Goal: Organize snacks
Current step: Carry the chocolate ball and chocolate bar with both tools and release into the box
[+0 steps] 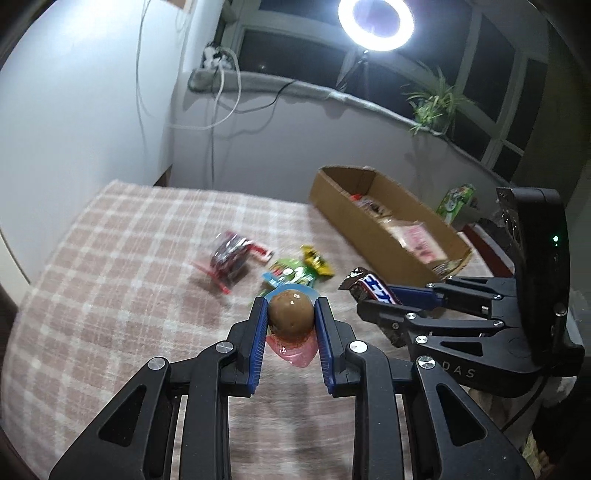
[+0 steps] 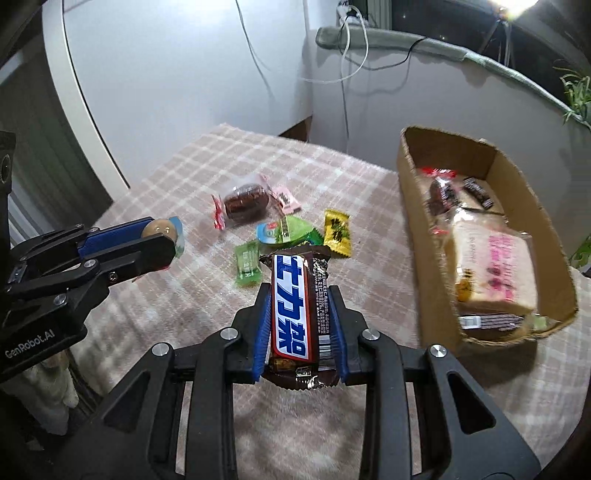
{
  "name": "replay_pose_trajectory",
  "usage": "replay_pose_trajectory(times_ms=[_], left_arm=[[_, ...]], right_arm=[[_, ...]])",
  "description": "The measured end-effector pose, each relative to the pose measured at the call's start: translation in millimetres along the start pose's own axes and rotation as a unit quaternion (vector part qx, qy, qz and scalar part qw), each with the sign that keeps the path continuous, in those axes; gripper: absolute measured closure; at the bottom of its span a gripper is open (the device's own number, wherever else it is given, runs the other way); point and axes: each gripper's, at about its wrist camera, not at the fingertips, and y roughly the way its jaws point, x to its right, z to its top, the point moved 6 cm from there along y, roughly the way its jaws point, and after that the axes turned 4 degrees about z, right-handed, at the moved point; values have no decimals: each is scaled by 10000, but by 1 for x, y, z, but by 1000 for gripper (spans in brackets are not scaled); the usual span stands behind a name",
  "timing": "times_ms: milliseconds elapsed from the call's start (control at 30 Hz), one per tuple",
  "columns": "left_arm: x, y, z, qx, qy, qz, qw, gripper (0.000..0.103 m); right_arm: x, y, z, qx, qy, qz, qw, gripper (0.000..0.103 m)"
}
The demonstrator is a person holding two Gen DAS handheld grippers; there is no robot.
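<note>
My left gripper [image 1: 291,314] is shut on a packed brown egg [image 1: 291,309] and holds it above the checked cloth; it also shows in the right wrist view [image 2: 162,236]. My right gripper [image 2: 300,314] is shut on a brown chocolate bar [image 2: 293,317] with a blue and white label, held above the cloth; the bar also shows in the left wrist view [image 1: 373,290]. A cardboard box [image 2: 410,206] at the right holds a bread pack [image 2: 491,269] and several small snacks. Loose snacks lie on the cloth: a dark cake pack [image 2: 243,201], a yellow candy [image 2: 337,232], a green candy [image 2: 246,264].
The table carries a pink checked cloth [image 1: 122,277]. A white wall with hanging cables stands behind it. A ring light [image 1: 375,22] and a potted plant [image 1: 434,101] are at the windowsill. A green carton [image 1: 456,201] stands beyond the box.
</note>
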Motion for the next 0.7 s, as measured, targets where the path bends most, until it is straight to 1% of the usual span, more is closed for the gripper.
replay_pose_trajectory(times_ms=[167, 300, 467, 700], left_arm=[[10, -12, 12, 189, 95, -46, 9998, 79], [20, -18, 24, 314, 191, -128, 9992, 79], [29, -20, 41, 440, 307, -183, 9984, 79], [42, -3, 75, 480, 440, -279, 9975, 79]], right_arm=[[7, -24, 8, 251, 73, -72, 9996, 74], [21, -43, 16, 439, 175, -184, 9987, 74], [50, -62, 21, 578, 336, -367, 9971, 74], [103, -74, 32, 666, 675, -649, 9934, 74]])
